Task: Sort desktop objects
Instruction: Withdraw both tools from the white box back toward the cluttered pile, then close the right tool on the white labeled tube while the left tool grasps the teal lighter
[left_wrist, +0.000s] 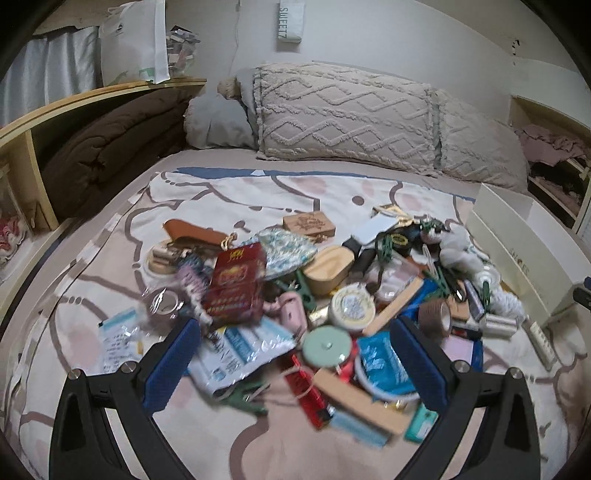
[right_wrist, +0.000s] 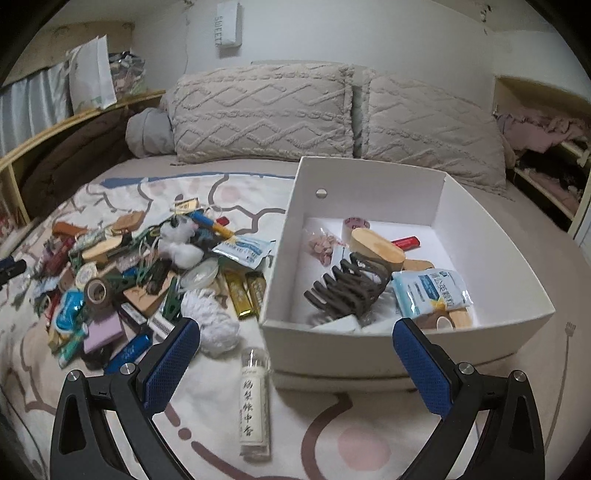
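A heap of small objects lies on a patterned blanket (left_wrist: 229, 192) on a bed. In the left wrist view my left gripper (left_wrist: 295, 354) is open and empty above the heap's near side, over a mint round lid (left_wrist: 327, 345), a blue-white sachet (left_wrist: 247, 347) and a red box (left_wrist: 236, 286). In the right wrist view my right gripper (right_wrist: 295, 354) is open and empty, just in front of a white box (right_wrist: 498, 236) that holds a brown hair claw (right_wrist: 349, 288), a wooden case (right_wrist: 376, 249) and a sachet (right_wrist: 430, 291). A clear tube (right_wrist: 255, 398) lies between the fingers.
Two tufted pillows (right_wrist: 258, 107) lie at the bed's head. A wooden shelf (left_wrist: 55, 122) with a brown quilt runs along the left. Another shelf with clothes (right_wrist: 546, 140) is at the right. The heap (right_wrist: 129, 273) lies left of the box.
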